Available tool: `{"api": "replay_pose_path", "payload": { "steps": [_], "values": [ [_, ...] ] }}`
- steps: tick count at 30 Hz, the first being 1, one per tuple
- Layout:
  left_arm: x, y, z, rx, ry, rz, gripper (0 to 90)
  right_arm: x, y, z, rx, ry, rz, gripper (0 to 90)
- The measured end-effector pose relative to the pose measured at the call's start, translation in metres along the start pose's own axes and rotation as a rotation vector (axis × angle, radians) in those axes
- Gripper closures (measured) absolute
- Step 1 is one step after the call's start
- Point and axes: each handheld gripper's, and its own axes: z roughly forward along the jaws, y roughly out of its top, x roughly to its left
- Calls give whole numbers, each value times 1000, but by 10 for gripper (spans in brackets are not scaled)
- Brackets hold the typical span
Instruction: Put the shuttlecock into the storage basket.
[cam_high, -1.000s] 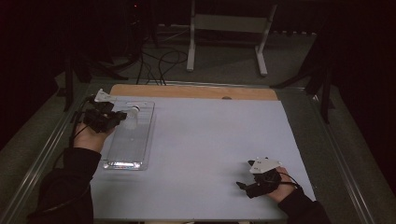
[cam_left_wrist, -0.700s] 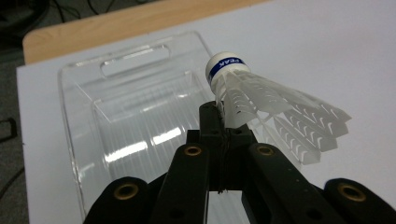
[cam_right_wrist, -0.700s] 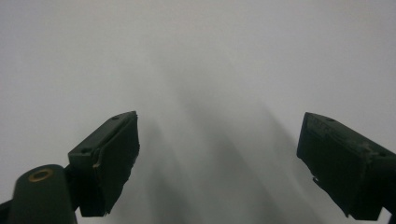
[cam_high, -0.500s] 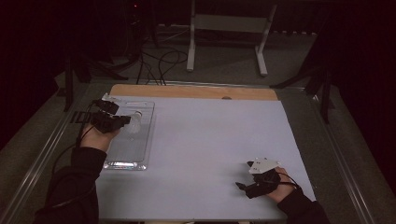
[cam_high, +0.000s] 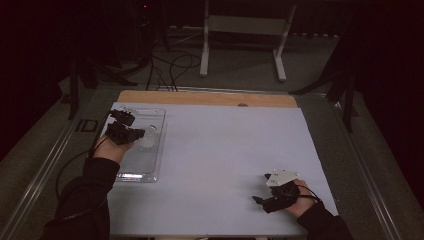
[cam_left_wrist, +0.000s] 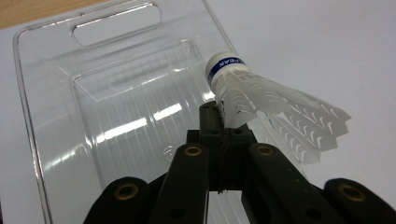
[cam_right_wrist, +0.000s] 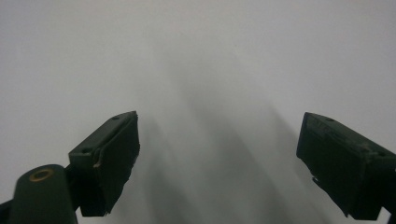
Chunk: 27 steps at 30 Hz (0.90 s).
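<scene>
From above, at the table's left side, the left gripper (cam_high: 131, 131) hangs over a clear plastic tray (cam_high: 159, 145) that lies flat on the white table cover (cam_high: 230, 155), its long side running away from the person, and a pale shuttlecock (cam_high: 146, 141) shows just off the jaw tips, above the tray's upper half. Near the bottom right of the same view, the right gripper (cam_high: 261, 200) sits low over the bare cover, well apart from the tray, with a grey three-cornered plate on top and the person's dark sleeve behind it. Along the left gripper (cam_left_wrist: 215, 114) view, the two black jaws are drawn tight together and pinch the edge of the shuttlecock's (cam_left_wrist: 261, 100) white feathered skirt; its white cork tip with a blue band points away toward the tray's far end, and the skirt fans out to the right. The tray (cam_left_wrist: 56, 116) beneath is ribbed and glossy, with a slot handle at its far end. Along the right gripper (cam_right_wrist: 219, 158) view, the jaws stand wide apart with nothing between them, only the plain white cover (cam_right_wrist: 201, 56) below.
</scene>
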Motion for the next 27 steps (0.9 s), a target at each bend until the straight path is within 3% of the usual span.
{"api": "replay_pose_path", "payload": {
  "steps": [17,27],
  "values": [
    [-1,-5,24,37,1,41,900,0,-1,2,10,9,4,135],
    [3,-9,38,77,-8,24,900,-1,-2,3,15,10,4,138]
  ]
}}
